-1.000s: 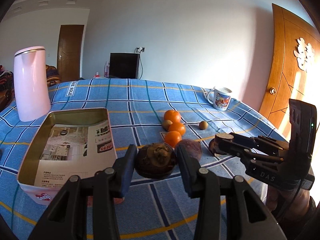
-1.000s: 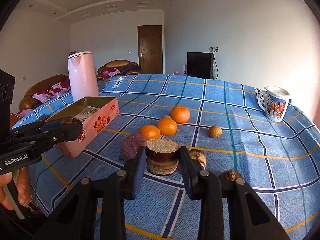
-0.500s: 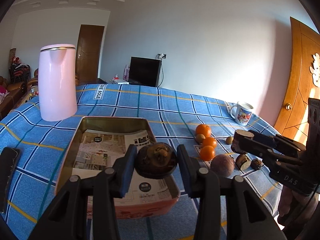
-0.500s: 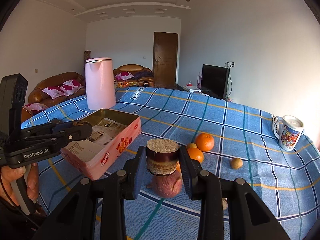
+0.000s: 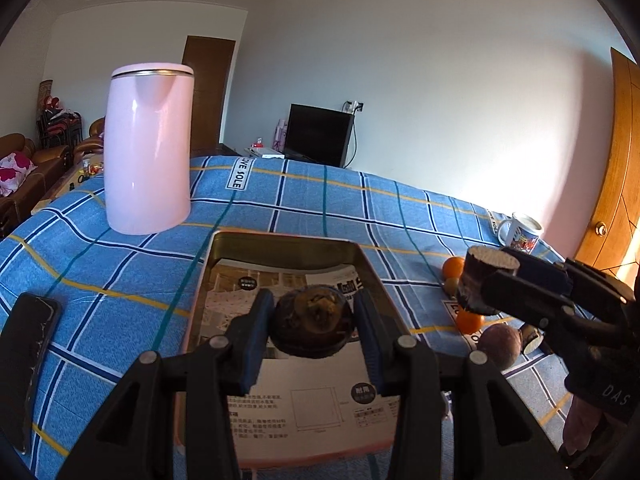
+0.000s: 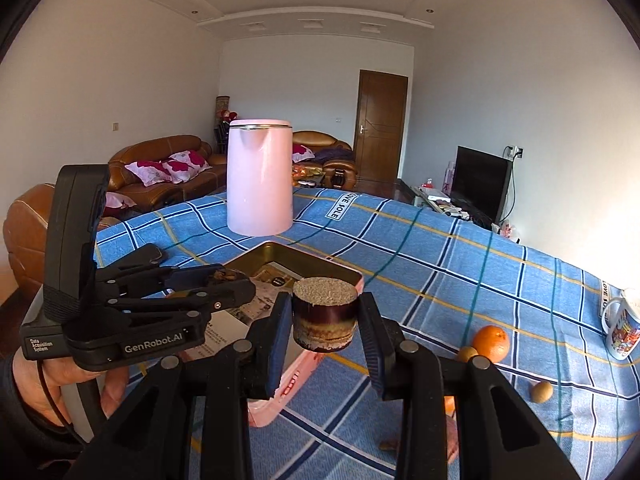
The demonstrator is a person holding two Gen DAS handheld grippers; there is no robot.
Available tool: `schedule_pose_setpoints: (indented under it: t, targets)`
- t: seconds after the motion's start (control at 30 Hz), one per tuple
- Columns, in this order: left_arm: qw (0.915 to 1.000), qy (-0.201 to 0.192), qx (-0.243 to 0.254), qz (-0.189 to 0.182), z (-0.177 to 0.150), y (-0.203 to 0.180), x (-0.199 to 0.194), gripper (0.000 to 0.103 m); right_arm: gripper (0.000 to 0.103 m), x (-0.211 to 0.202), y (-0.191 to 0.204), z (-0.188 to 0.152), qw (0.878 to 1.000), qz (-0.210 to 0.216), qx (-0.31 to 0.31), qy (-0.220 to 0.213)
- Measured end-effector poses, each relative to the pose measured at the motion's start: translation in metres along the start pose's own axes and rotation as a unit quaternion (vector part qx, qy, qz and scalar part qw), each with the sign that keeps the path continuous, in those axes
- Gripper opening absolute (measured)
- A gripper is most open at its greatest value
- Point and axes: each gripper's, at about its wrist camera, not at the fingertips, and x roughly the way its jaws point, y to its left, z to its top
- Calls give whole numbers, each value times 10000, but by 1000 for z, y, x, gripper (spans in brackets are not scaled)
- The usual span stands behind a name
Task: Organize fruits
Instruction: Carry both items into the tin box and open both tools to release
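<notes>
My left gripper point(image 5: 312, 330) is shut on a dark brown wrinkled round fruit point(image 5: 311, 320) and holds it over the open tin box point(image 5: 288, 238), which is lined with printed paper. My right gripper point(image 6: 324, 320) is shut on a short dark purple cylinder of fruit point(image 6: 324, 316) with a pale cut top, just right of the tin box point(image 6: 320, 266). The right wrist view shows the left gripper point(image 6: 230, 282) above the tin. Still on the cloth are oranges point(image 5: 470, 320), a purple fruit point(image 5: 500, 346), an orange point(image 6: 490, 344) and a small brown fruit point(image 6: 542, 392).
A tall pink kettle point(image 5: 148, 148) stands behind the tin. A dark phone point(image 5: 28, 356) lies at the left on the blue checked tablecloth point(image 5: 320, 200). A printed mug point(image 5: 520, 234) sits at the far right, beyond the fruit. A hand point(image 6: 48, 376) grips the left tool.
Both grippers have swung left from the fruit cluster toward the tin, each carrying its fruit. The left one now hangs over the tin; the right one has risen a little.
</notes>
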Motion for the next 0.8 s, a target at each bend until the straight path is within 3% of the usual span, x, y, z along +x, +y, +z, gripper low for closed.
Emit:
schedule_pose_setpoints:
  t: [0.4, 0.8]
  targets:
    - [9996, 66, -146, 219, 8, 23, 11, 43, 35, 60, 23, -1, 9979, 456, 119, 450]
    - [9990, 182, -122, 381, 12, 29, 21, 43, 35, 90, 28, -7, 9950, 450, 203, 869]
